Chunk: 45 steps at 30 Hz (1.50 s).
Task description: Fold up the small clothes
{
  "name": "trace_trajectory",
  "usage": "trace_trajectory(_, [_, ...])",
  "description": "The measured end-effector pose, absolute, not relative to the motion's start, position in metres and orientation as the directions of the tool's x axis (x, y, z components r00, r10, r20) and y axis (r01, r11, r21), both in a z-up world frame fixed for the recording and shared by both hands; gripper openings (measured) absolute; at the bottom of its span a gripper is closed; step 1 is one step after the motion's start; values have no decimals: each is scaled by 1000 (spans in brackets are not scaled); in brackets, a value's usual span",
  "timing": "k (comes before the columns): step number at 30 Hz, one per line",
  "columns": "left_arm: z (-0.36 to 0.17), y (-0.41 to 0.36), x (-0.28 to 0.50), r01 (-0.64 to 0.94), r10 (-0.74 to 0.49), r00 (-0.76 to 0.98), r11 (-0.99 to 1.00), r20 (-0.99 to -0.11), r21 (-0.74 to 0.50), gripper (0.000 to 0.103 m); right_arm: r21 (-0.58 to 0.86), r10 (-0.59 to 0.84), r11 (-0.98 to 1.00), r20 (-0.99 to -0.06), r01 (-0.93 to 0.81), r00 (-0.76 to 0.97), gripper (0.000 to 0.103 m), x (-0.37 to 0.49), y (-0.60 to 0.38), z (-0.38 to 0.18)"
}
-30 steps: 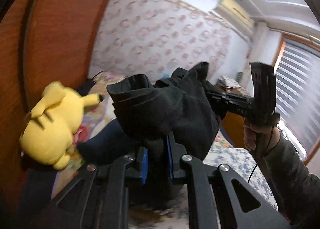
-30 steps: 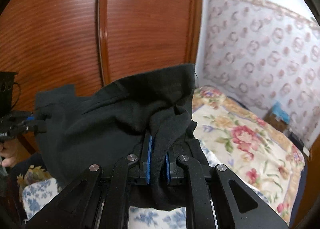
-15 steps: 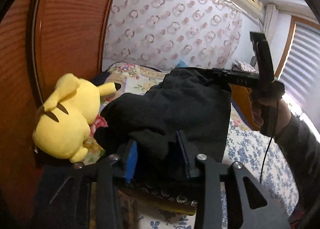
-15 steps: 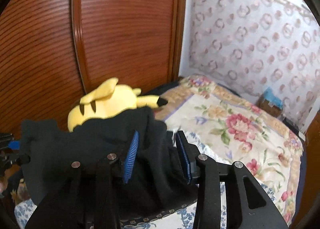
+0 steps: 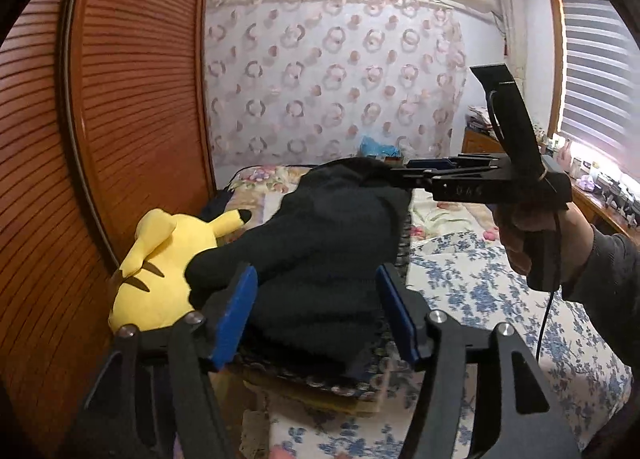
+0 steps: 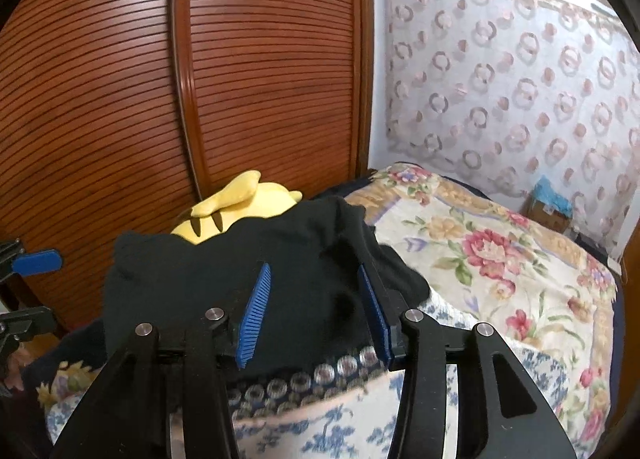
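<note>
Two grippers — left gripper (image 5: 316, 311) and right gripper (image 6: 316, 311) — have just been opening, released around a crumpled black knit garment (image 5: 320, 259) lying beside the yellow plush toy (image 5: 168, 271) on the bed (image 6: 500, 267).

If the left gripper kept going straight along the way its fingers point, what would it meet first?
Most likely the black garment, which lies bunched between and just ahead of the left gripper's open jaws, atop a folded pile. The yellow plush toy sits off to the left of that line.

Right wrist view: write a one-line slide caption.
Right tool open over a crumpled black fabric garment on the floral bed, yellow plush toy behind.
</note>
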<state>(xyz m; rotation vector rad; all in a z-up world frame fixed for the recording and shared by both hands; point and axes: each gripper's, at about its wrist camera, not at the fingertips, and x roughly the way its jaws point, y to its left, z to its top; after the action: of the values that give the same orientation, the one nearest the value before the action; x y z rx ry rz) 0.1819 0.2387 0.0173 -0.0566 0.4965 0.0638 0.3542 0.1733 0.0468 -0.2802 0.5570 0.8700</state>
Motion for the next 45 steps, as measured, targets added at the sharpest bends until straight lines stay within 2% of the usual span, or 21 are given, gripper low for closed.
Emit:
trace_trajectory(10, [28,171,160,-20,9,888,1000,-460,-19,62,0,604,711,-511,-703,611,51,281,69,63])
trace_trajectory(20, [30,99,139,7,-20,889,1000,-457,-30,62,-12,514,816,-440,-578,736,75,193,-37,80])
trace_trajectory(32, [42,32,111,48,-48,900,999,-433,-10,62,14,361,923,-373,-383,855,76,119,-135,88])
trace_trajectory(45, [65,6,86,58,-63,925,998,-375,-25,62,26,252,965,-364,-260,897,76,84,-183,86])
